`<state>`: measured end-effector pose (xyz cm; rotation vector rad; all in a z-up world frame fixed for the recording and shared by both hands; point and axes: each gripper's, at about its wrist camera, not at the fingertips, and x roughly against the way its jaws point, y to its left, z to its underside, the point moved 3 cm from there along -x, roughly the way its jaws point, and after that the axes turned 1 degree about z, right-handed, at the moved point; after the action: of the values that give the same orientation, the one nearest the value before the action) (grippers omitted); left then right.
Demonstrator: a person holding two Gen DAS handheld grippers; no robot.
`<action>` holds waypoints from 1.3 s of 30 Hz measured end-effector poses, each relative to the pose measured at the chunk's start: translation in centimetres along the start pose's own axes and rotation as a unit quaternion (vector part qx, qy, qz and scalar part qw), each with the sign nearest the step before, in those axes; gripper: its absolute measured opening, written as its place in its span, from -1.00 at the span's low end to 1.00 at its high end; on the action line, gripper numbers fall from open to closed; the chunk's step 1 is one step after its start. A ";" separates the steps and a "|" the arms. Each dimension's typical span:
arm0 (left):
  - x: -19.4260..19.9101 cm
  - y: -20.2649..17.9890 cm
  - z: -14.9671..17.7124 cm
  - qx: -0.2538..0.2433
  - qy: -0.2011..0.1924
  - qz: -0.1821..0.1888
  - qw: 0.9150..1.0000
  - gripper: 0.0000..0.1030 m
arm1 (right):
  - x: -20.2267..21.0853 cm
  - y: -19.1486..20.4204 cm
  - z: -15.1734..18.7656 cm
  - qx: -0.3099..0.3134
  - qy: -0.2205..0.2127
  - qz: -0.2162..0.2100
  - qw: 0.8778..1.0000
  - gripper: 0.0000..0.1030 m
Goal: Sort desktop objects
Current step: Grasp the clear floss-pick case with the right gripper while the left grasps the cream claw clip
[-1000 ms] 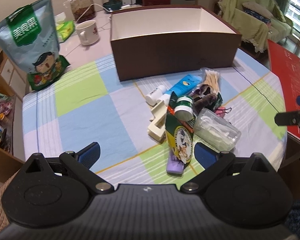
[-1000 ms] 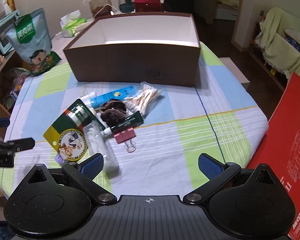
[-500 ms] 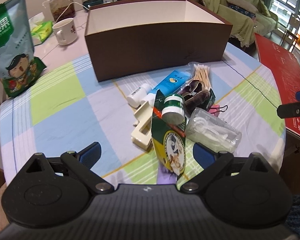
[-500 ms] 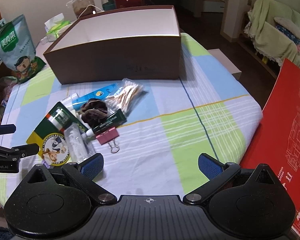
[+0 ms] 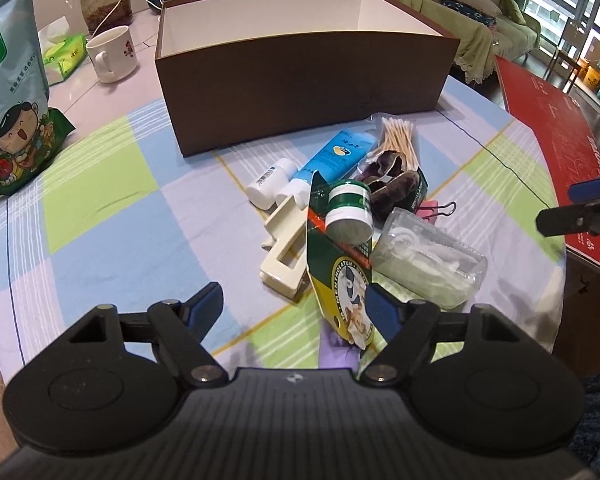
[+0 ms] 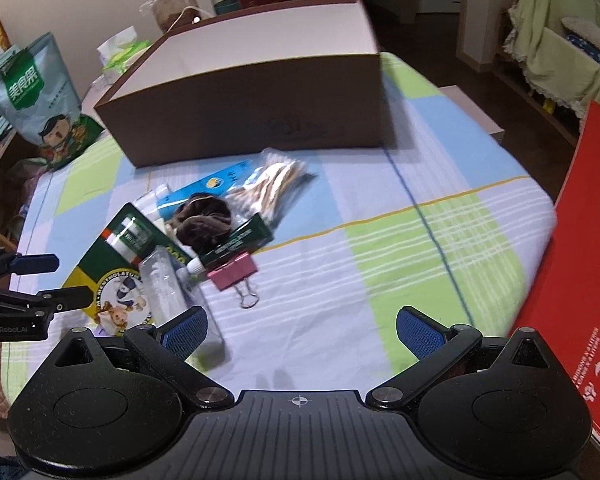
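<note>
Left wrist: left gripper [image 5: 294, 306] spread wide, holding nothing, cluttered pile [image 5: 352, 216] just ahead, brown box [image 5: 300, 76] beyond. Risks snagging several overlapping items at once when closing.

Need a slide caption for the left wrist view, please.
Open left gripper hovers before a clutter pile, green carded balm pack nearest, with the empty brown box behind on the checked tablecloth.
</note>
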<state>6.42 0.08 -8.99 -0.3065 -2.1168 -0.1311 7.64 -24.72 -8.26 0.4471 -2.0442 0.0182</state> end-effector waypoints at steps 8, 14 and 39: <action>0.6 1.0 0.2 0.014 -0.003 0.000 1.000 0.45 | -1.6 3.1 0.2 0.054 0.003 -0.042 0.998 0.99; 1.5 2.0 0.4 0.026 -0.010 0.001 1.000 0.45 | -3.4 5.9 0.6 0.115 0.004 -0.063 0.991 0.99; -1.7 5.4 0.5 -0.006 -0.008 0.030 1.000 0.38 | -6.1 4.1 0.4 0.100 0.013 -0.075 0.992 -0.42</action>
<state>8.34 5.12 -10.79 -0.3786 -2.1210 -0.1074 8.63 -19.13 -12.90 0.7214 -1.9867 0.1375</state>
